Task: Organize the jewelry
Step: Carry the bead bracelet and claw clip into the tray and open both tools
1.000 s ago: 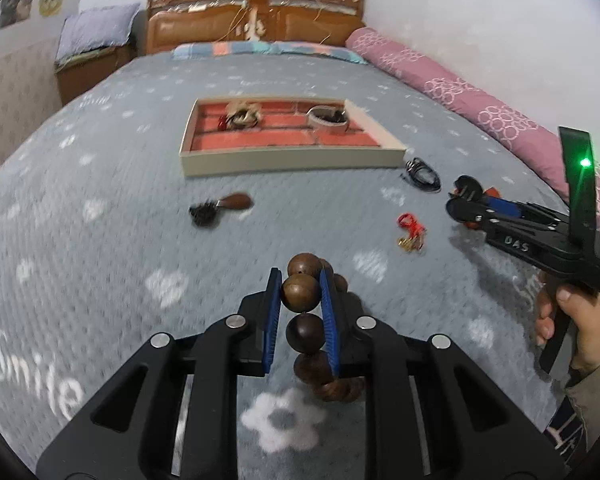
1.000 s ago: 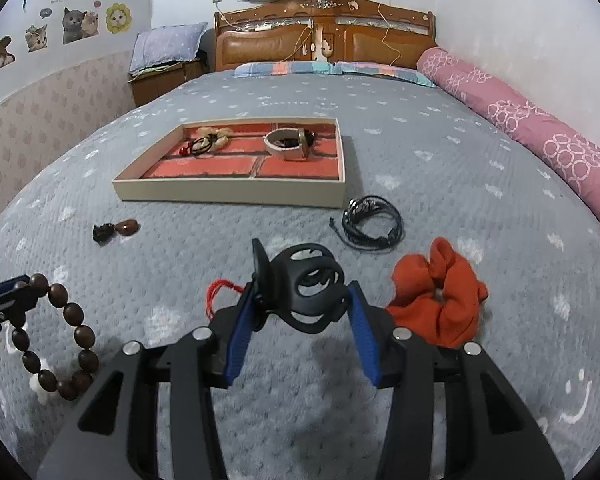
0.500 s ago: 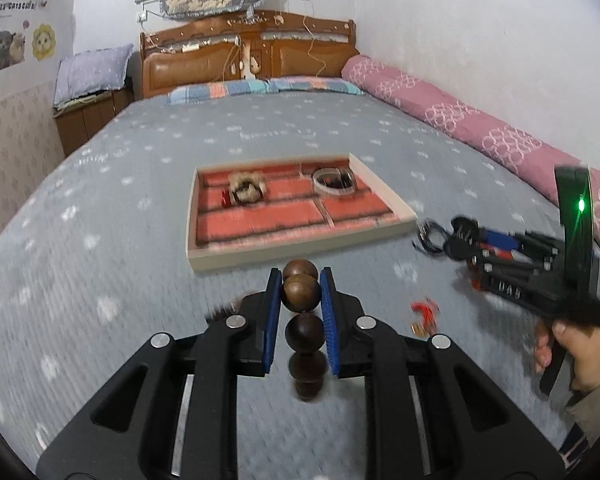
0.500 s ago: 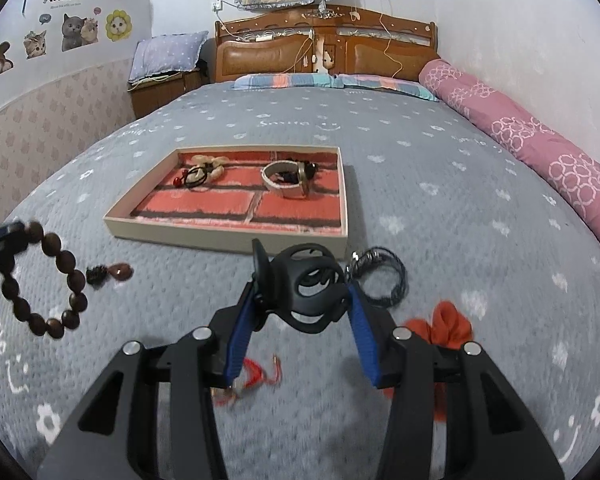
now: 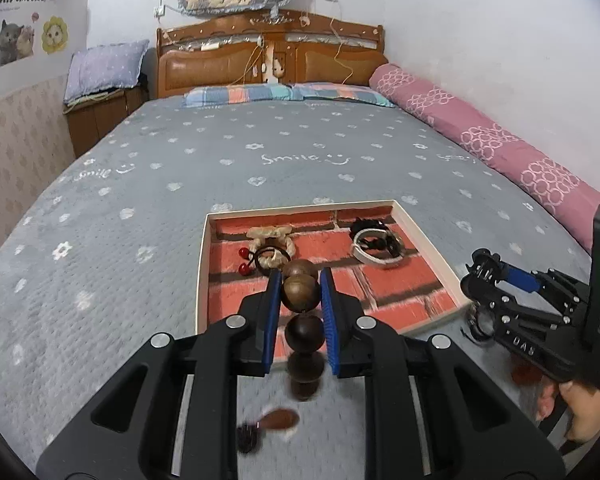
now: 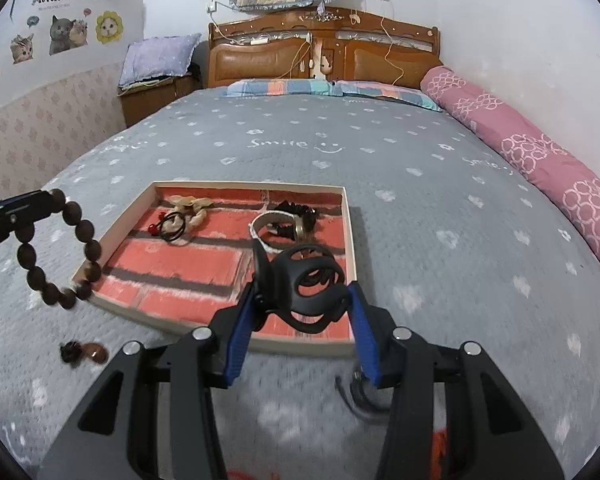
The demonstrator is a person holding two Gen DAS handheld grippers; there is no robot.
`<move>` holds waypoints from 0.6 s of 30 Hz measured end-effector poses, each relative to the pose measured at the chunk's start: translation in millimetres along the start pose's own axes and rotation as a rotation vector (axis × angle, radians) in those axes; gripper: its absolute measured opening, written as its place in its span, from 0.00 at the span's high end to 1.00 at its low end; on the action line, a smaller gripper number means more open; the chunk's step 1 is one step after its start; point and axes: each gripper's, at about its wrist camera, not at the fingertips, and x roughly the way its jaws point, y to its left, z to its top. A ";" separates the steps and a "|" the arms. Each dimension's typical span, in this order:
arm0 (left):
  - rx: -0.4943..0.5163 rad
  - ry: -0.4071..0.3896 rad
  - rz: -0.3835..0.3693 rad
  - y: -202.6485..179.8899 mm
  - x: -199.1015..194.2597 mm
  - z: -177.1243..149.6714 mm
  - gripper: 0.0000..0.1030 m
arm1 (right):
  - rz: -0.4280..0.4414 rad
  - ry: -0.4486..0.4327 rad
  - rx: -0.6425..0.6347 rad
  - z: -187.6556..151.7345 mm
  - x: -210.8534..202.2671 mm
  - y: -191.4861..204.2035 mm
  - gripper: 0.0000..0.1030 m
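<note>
The left gripper (image 5: 300, 300) was clamped narrowly on a bracelet of dark brown wooden beads (image 5: 301, 296), which dangled over the near left corner of the shallow cream tray with a red brick-pattern floor (image 6: 350, 240). The right gripper (image 6: 300, 312) stood about half open, pinching a black plastic claw hair clip (image 6: 306, 286) above the tray's near right corner on the grey patterned bedspread (image 6: 420, 208).

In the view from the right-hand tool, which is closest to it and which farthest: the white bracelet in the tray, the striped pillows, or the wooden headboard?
From the right gripper outward:
1. White bracelet, in the tray just beyond the fingers.
2. Striped pillows, at the far end of the bed.
3. Wooden headboard, behind the pillows, against the wall.
</note>
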 end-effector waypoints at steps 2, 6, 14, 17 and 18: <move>-0.008 0.014 0.004 1.7 16.2 5.2 0.82 | 0.000 0.011 0.001 5.5 12.2 0.4 0.56; -0.025 0.055 0.015 6.7 52.5 11.2 0.82 | -0.008 0.034 -0.020 13.6 40.5 5.6 0.56; -0.079 0.125 0.040 27.3 107.6 8.5 0.82 | -0.023 0.095 -0.040 11.4 85.9 10.0 0.56; -0.083 0.134 0.062 33.4 118.0 6.4 0.82 | -0.025 0.115 -0.042 8.9 97.8 9.8 0.56; -0.082 0.135 0.072 35.2 121.2 5.6 0.82 | -0.027 0.121 -0.046 8.4 100.9 10.4 0.56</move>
